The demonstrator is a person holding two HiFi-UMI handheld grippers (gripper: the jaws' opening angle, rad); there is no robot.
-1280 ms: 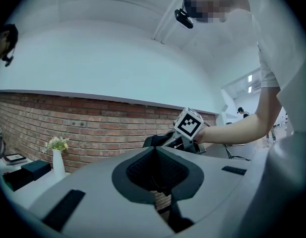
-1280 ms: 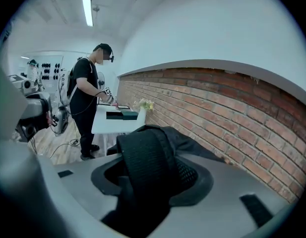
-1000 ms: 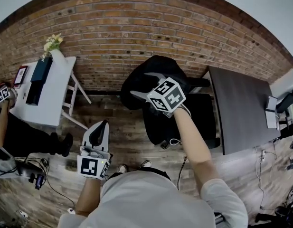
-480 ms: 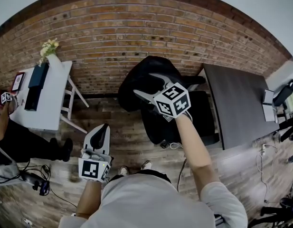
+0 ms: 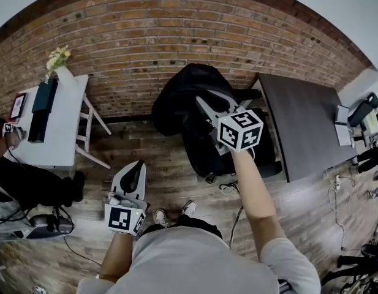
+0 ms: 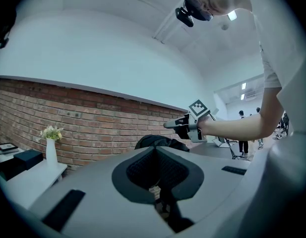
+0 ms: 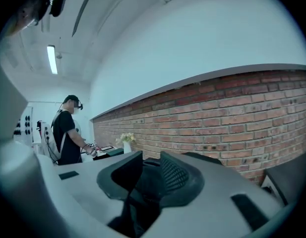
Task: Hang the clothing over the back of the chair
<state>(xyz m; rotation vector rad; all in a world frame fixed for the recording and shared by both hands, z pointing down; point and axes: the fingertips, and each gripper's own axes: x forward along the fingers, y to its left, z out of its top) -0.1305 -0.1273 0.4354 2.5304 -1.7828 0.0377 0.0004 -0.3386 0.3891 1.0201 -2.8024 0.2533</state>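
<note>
The black clothing (image 5: 179, 97) lies draped over the back of the black office chair (image 5: 241, 152) by the brick wall. In the left gripper view it shows as a dark mound (image 6: 149, 141). My right gripper (image 5: 205, 105) hovers above the chair, just right of the clothing. Its jaws are closing, a gap still shows, and I see nothing gripped between them (image 7: 150, 166). My left gripper (image 5: 134, 165) hangs low over the wooden floor, left of the chair. It points level at the wall with its jaws together and empty (image 6: 155, 155).
A white table (image 5: 66, 133) at the left carries a vase of flowers (image 5: 57, 60) and a dark box (image 5: 41, 103). A dark desk (image 5: 305, 121) stands right of the chair. Cables lie on the floor. Another person (image 7: 66, 133) stands by the white table.
My right gripper has lifted and swung to the right, off the clothing, and its wide-open jaws have narrowed. The left gripper has shifted only slightly.
</note>
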